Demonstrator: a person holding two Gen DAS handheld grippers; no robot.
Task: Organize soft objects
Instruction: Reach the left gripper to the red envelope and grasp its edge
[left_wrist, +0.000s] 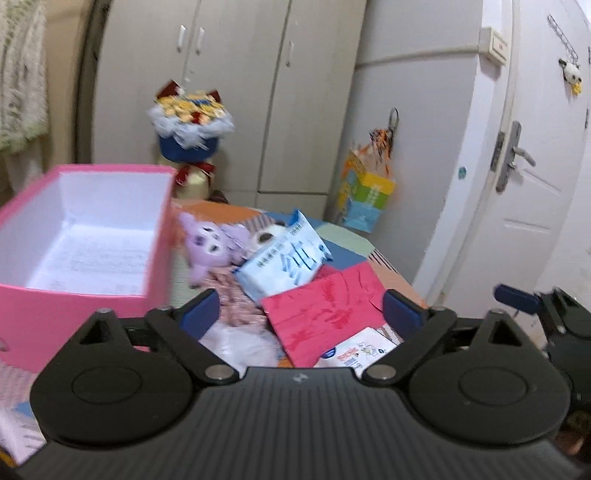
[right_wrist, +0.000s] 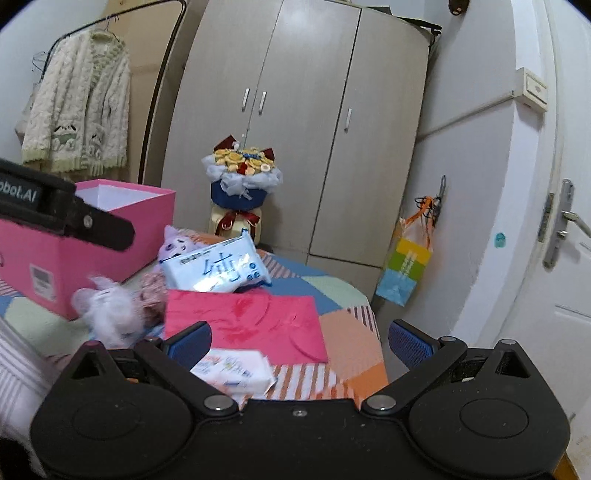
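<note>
Scene: a pink box (left_wrist: 85, 236) stands open and empty at the left of a patchwork bed (right_wrist: 343, 321), beside a heap of soft things awaiting sorting.
Left hand-held gripper (left_wrist: 301, 314): jaws wide, nothing between the blue pads; it hangs over the near edge of the heap, just right of the box.
Right hand-held gripper (right_wrist: 299, 341): jaws wide and empty, poised over the near corner of the bed.
Purple plush (left_wrist: 205, 247): sits just beside the box's right wall, face toward the camera, half under the tissue pack; light and squashy by the look of it, best pinched across head or body.
Tissue pack (right_wrist: 218, 269): blue and white film wrap, leaning on the plush, long axis running left to right and tilted up at the right in the right wrist view; likely light, yielding and a little slick, so a hold across the short width should serve.
Red envelope (right_wrist: 251, 321): flat on the bed, long axis left to right, thin and floppy; probably only an edge offers a hold.
Small pack (right_wrist: 236, 369): white, lying flat nearest the right gripper, partly behind its left finger.
White plush (right_wrist: 110, 314): blurred, near the box's front corner; which way it points cannot be told.
</note>
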